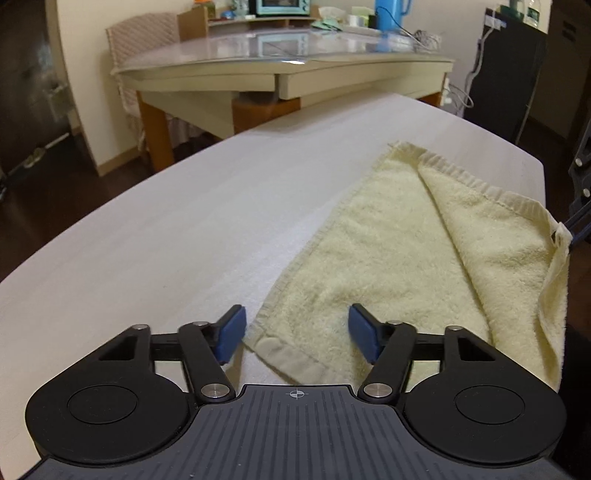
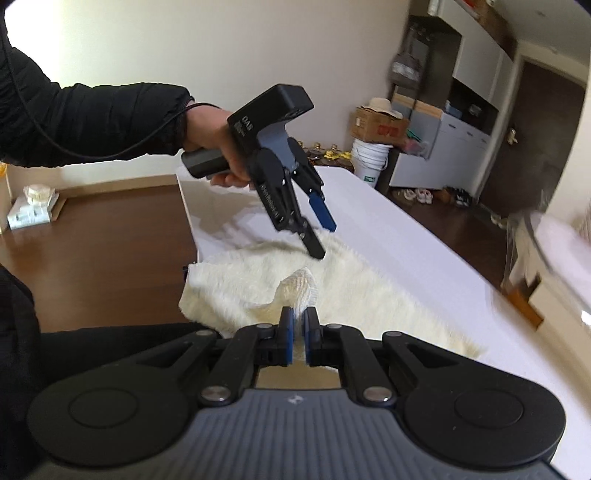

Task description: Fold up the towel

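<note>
Both hand-held grippers are at the towel. My right hand-held gripper [image 2: 299, 325] is clenched on a pinch of the pale yellow towel [image 1: 399, 258], its blue pads pressed together with a peaked bit of the cloth standing up just beyond them. From the left wrist view that same corner hangs lifted off the white bench [image 1: 166, 229] at the towel's far right side, and the raised flap is doubled over the rest of the cloth along a diagonal crease.

My left hand-held gripper [image 1: 297, 332] is released: its blue fingers [image 1: 232, 332] stand apart, one just off the towel's near left corner over bare bench, the other above the terry surface, and the hemmed corner lies between them without either pad pressing on it. In the right wrist view I see my left hand [image 2: 218, 147] in a black sleeve [image 2: 92, 125] gripping the tool's handle, with the jaws angled down over the far part of the towel.

Most of the towel lies flat on the bench, near the edge closest to me, one corner drooping slightly past that edge. Beyond the towel's far end stands a glass-topped table [image 1: 288, 62] carrying a blue jug [image 1: 389, 14] and a small light-blue oven [image 1: 282, 6].
</note>
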### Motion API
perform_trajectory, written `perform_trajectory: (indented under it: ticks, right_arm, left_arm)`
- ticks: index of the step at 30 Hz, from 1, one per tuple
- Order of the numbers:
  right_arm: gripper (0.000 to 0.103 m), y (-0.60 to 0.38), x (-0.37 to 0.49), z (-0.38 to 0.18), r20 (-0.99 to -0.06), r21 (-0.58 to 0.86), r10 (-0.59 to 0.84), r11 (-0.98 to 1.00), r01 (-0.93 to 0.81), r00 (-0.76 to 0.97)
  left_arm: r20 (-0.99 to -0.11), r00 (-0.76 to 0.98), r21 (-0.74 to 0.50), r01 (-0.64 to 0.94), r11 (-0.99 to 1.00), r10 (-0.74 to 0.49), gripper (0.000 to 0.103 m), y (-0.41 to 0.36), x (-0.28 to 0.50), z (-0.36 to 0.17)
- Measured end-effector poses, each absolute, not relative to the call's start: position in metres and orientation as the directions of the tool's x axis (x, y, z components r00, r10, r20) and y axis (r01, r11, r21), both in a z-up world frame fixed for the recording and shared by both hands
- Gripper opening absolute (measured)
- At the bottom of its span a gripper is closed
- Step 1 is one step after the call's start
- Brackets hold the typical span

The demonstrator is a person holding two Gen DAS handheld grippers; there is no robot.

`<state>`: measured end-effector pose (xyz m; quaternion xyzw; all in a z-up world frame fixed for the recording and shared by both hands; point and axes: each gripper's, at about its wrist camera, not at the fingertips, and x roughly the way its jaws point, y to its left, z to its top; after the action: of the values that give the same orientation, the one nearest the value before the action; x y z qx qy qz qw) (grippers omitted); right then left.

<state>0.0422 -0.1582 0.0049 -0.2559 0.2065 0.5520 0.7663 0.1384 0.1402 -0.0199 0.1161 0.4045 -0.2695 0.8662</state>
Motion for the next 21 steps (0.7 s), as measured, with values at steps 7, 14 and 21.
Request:
perform_trajectory:
  ticks: [7, 14, 21]
  right_arm:
    - [0.007, -0.175, 0.045, 0.002, -0.590, -0.129, 0.743, 0.299, -0.946, 0.315]
    - [0.007, -0.175, 0.057, 0.004, -0.566, -0.146, 0.758, 0.294, -0.945, 0.323]
    - [0.008, -0.177, 0.041, -0.006, -0.606, -0.225, 0.725, 0.240, -0.944, 0.328]
  left_arm:
    - [-0.761, 0.543, 0.009, 0.555, 0.832, -0.355, 0.011, 0.139, 0.149, -0.017]
    - [-0.754, 0.575, 0.012, 0.495, 0.869, -0.317, 0.011, 0.157, 0.191, -0.017]
    - [-0.751, 0.587, 0.011, 0.468, 0.883, -0.302, 0.055, 0.171, 0.202, -0.015]
